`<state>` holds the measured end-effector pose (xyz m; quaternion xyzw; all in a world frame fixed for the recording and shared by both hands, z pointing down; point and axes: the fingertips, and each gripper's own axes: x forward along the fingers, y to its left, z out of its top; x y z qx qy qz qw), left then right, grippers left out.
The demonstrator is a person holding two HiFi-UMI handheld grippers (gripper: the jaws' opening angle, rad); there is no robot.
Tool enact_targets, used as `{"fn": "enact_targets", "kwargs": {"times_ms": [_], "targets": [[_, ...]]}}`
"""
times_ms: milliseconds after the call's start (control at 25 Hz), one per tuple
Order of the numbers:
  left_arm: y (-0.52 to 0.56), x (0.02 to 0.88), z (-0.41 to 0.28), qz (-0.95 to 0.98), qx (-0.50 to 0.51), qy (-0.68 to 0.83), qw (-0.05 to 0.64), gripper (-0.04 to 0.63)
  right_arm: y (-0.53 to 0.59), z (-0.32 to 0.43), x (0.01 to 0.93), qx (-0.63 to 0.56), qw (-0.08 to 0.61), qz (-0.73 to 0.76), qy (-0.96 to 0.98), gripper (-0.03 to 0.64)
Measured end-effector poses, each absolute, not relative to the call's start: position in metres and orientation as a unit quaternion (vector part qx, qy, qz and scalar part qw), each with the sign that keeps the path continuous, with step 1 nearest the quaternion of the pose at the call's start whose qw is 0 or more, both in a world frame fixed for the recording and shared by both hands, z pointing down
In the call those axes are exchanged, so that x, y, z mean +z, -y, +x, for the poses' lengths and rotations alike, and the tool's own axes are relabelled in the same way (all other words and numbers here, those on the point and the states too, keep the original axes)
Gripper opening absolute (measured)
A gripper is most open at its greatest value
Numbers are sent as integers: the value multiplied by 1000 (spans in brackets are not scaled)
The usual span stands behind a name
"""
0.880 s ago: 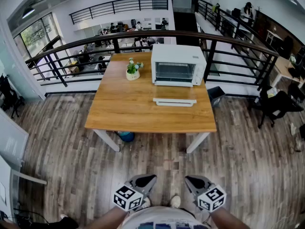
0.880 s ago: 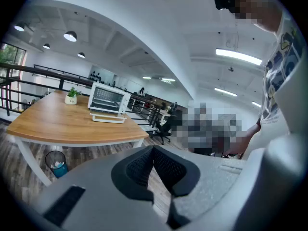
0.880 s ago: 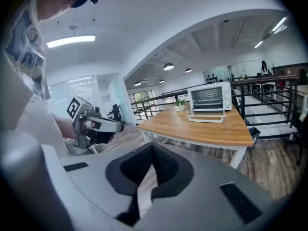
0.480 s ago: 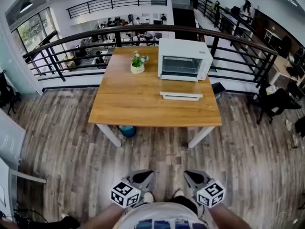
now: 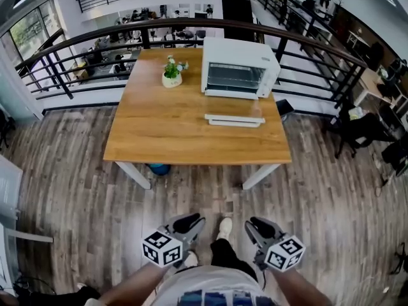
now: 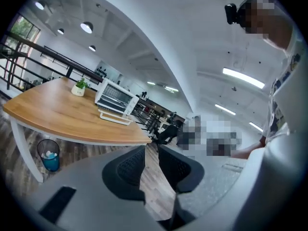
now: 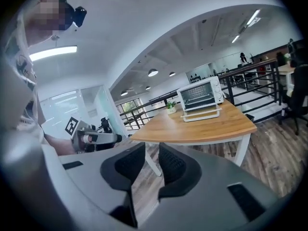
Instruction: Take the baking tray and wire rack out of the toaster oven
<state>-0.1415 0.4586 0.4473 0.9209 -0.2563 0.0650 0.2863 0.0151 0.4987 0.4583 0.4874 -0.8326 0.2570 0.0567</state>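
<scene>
A white toaster oven (image 5: 239, 69) stands at the far right of a wooden table (image 5: 172, 129), its door (image 5: 234, 118) folded down flat in front. The dark inside shows faint rack lines; tray and rack are too small to tell apart. Both grippers hang low by the person's waist, far from the table over the floor. The left gripper (image 5: 189, 222) and the right gripper (image 5: 257, 224) are open, a narrow gap between their dark pads and nothing in them. The oven (image 6: 114, 97) lies far ahead of the left gripper (image 6: 150, 150). Beyond the right gripper (image 7: 151, 159) the oven (image 7: 201, 94) looks just as distant.
A small potted plant (image 5: 171, 74) sits left of the oven. A blue bin (image 5: 159, 169) stands under the table. A black railing (image 5: 95, 40) runs behind the table, and dark chairs (image 5: 363, 129) stand to the right. Wood-plank floor lies between the person and the table.
The head view has shifted, and the table sits higher and more to the left in it. One foot has stepped forward between the grippers. Both grippers stay low at the waist.
</scene>
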Motion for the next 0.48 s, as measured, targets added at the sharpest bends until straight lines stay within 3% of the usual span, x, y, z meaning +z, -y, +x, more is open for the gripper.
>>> {"fn": "enact_targets", "kwargs": {"times_ms": [480], "targets": [[-322, 428, -36, 914, 84, 292, 269, 123, -345, 117, 446, 270, 11, 457, 848, 156]]}}
